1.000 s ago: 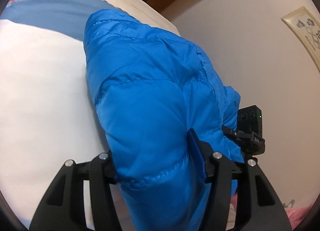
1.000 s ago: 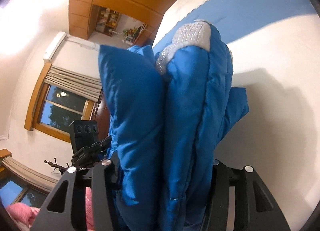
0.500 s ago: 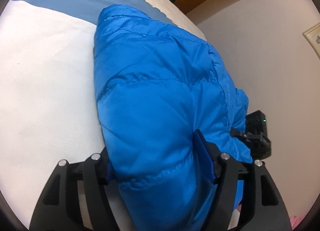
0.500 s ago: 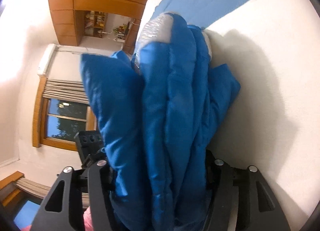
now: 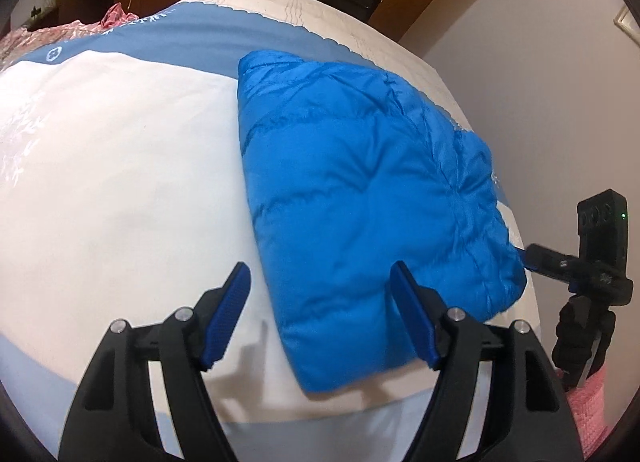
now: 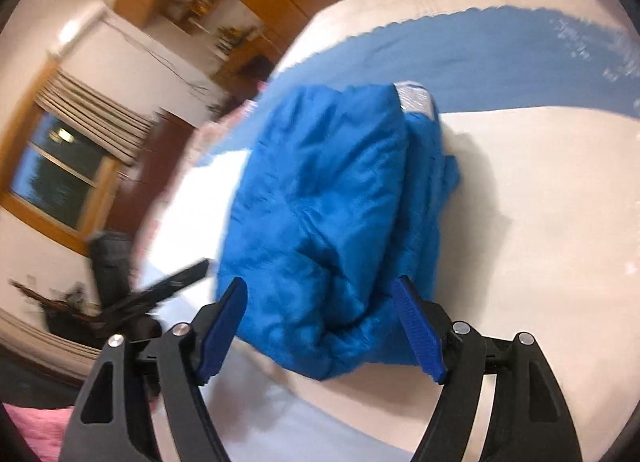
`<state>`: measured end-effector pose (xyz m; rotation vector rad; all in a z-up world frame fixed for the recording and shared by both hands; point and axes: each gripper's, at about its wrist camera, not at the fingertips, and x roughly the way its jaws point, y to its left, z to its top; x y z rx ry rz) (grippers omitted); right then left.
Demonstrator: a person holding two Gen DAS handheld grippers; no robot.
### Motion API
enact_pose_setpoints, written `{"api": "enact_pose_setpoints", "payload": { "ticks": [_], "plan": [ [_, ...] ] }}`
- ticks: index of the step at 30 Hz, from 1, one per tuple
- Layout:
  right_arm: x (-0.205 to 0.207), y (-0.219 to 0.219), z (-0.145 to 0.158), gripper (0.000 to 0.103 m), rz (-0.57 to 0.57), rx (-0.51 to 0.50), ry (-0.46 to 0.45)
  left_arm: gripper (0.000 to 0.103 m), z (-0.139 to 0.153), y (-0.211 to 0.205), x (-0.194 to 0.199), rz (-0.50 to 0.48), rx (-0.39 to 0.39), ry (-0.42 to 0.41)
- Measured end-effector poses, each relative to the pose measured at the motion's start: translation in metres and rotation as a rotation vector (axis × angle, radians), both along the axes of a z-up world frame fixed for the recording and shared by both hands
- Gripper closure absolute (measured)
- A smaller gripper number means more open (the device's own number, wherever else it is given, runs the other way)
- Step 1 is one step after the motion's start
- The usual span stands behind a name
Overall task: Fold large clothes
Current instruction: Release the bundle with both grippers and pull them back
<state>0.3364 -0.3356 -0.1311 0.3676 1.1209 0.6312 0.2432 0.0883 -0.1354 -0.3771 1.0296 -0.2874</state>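
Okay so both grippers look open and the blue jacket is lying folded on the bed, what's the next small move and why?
Probably draw both grippers straight back, away from the jacket. The blue puffer jacket lies folded on the bed, and the left gripper and right gripper are open, with the bundle's near edge between their fingers. Retreating straight should avoid snagging it.

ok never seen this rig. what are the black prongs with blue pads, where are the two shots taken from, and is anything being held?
No robot here: a person carries a two-finger gripper in each hand, with a fisheye camera looking along its fingers. One picture is from the left gripper, the other from the right gripper. The prongs are the fingers, and the blue strips are their pads. A folded blue puffer jacket lies on a white and blue bedspread. Both grippers are open, one at each end of the jacket, so neither holds anything.
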Motion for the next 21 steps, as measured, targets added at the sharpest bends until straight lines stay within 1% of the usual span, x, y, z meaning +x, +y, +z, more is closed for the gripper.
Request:
{"api": "enact_pose_setpoints", "payload": {
  "ticks": [2,3,4,7,9,11,12,14,17,19,21],
  "plan": [
    [-0.005,0.004,-0.007,0.03,-0.018,-0.097,0.006,0.033,-0.007,-0.008,-0.005,-0.014,0.029,0.01],
    [-0.007,0.001,-0.015,0.03,-0.025,-0.116,0.02,0.033,-0.008,-0.004,-0.011,-0.02,0.038,0.017],
    [-0.007,-0.002,-0.022,0.03,-0.035,-0.112,0.042,0.032,-0.015,-0.003,-0.013,-0.027,0.039,0.026],
    [-0.005,-0.014,-0.05,0.03,-0.058,-0.114,0.094,0.03,-0.03,-0.001,-0.017,-0.042,0.005,0.052],
    [-0.002,-0.019,-0.074,0.027,-0.077,-0.107,0.137,0.028,-0.039,-0.002,-0.017,-0.047,0.003,0.054],
    [-0.002,-0.023,-0.093,0.025,-0.104,-0.055,0.191,0.028,-0.047,0.0,-0.015,-0.038,-0.029,0.078],
    [-0.004,-0.026,-0.097,0.025,-0.112,-0.038,0.186,0.028,-0.049,0.001,-0.015,-0.036,-0.035,0.08],
    [-0.008,-0.025,-0.097,0.025,-0.107,-0.057,0.152,0.025,-0.052,0.0,-0.015,-0.036,-0.008,0.068],
    [-0.012,-0.025,-0.095,0.026,-0.116,-0.076,0.144,0.025,-0.054,-0.002,-0.014,-0.025,0.004,0.074],
    [-0.013,-0.025,-0.092,0.026,-0.125,-0.078,0.144,0.026,-0.049,-0.002,-0.013,-0.019,0.02,0.088],
    [-0.015,-0.02,-0.078,0.026,-0.134,-0.075,0.139,0.027,-0.039,-0.005,-0.015,-0.014,0.052,0.086]
  ]
}}
